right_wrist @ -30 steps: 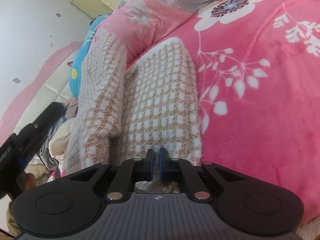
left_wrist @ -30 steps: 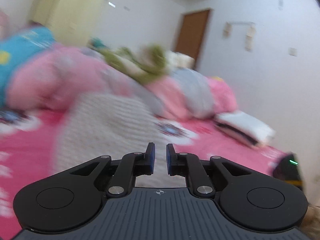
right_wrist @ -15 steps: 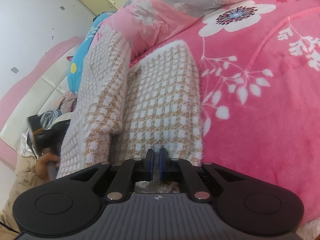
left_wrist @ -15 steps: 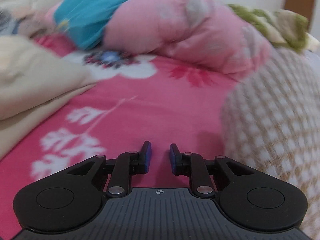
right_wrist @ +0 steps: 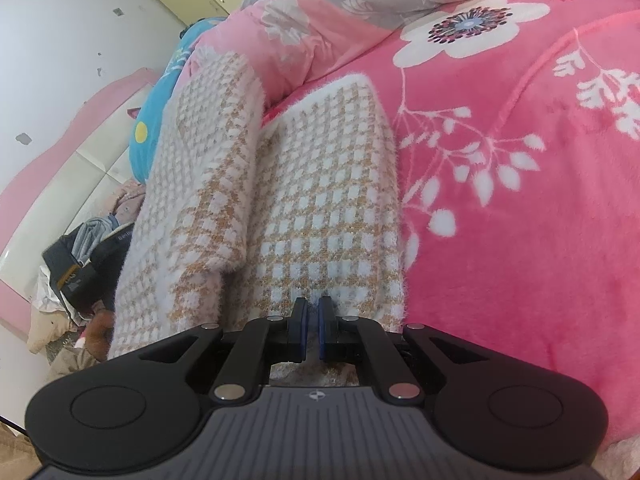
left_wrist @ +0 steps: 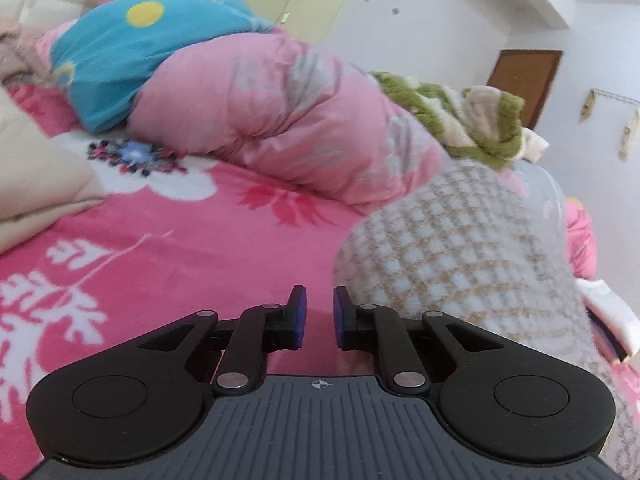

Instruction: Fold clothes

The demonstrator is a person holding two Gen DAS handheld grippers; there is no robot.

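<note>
Sweater (right_wrist: 320, 184) lengthwise, pointing away from right gripper (right_wrist: 311, 320).

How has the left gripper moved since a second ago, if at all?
Yes. The left gripper swung left and down: the door slid to the right edge, the sweater went from centre to right, and only pink blanket lies ahead.

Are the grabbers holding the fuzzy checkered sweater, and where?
The right gripper pinches the checkered sweater at its near bottom edge. The left gripper holds nothing; its jaws have just been closing, with only the pink blanket behind the gap.
</note>
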